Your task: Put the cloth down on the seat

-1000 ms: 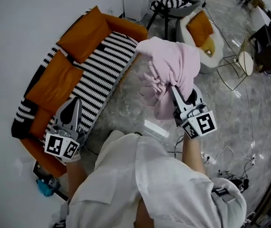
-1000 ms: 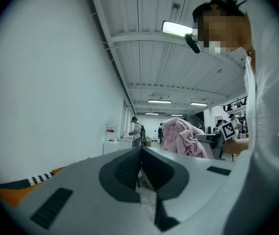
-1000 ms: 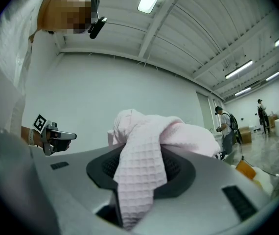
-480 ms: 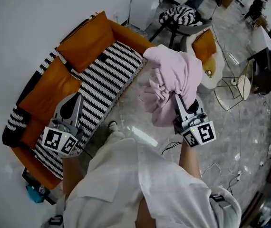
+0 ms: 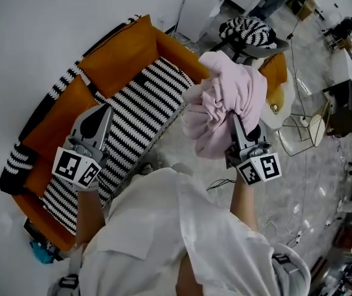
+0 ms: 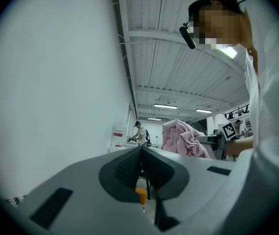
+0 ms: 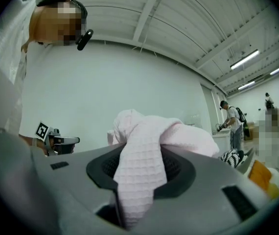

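1. Pale marble floor (image 5: 176, 150) lies under both grippers, between the person and the sofa (image 5: 120, 51).
2. Nearest, the left gripper (image 5: 100, 116) hangs over the sofa's front edge. The left gripper view shows its jaws pressed together with nothing between them.
3. Just right of it, the right gripper (image 5: 234, 125) is held up over the floor. Its jaws are clamped on a fold of the pink cloth (image 5: 228, 88), and the right gripper view shows waffle-weave fabric pinched between the pads and spilling over both sides.
4. The cloth is bunched in a loose ball above those jaws, in the air, near the sofa but not touching it.
5. It looks light, soft and limp, and the weave should grip rather than slip. It will likely sag and open once lowered. The pinched fold seems hold enough; a free edge would suit the left gripper if spreading is wanted.
6. Farther left, the seat (image 5: 136, 113), striped black and white with orange cushions behind it, has no cloth on it yet.
7. Beyond the cloth stands a chair (image 5: 250, 32) with a striped cushion.
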